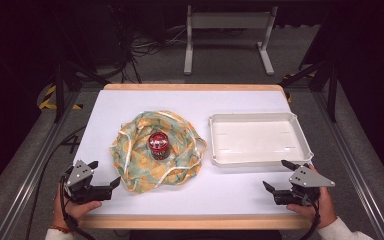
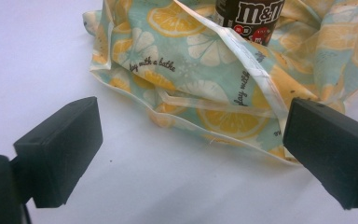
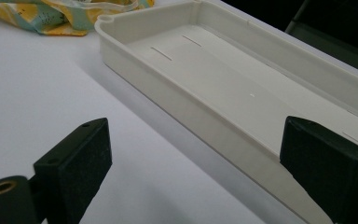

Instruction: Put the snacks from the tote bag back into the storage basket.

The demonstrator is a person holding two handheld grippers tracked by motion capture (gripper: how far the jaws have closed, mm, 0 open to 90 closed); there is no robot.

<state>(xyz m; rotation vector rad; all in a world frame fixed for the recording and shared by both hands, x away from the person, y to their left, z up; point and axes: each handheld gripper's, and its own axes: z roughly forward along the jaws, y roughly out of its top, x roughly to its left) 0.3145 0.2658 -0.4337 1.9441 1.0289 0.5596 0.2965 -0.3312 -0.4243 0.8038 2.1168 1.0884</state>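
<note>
Jaws wide on both sides, nothing between them: left gripper (image 1: 103, 176) by the desk's near-left corner, right gripper (image 1: 280, 176) near-right, beside the tray (image 1: 300, 134). Mid-desk, a candy jar (image 1: 158, 145) stands on a soft, light lemon-print bag (image 1: 139, 165); its near hem looks easiest to pinch.

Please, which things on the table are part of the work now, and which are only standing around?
Part of the work:
- lemon-print cloth, nearest the open left gripper
- candy jar, standing on the cloth
- white tray, empty, just ahead of the open right gripper

Only standing around:
- white metal stand on the floor behind the table
- cables on the floor
</note>
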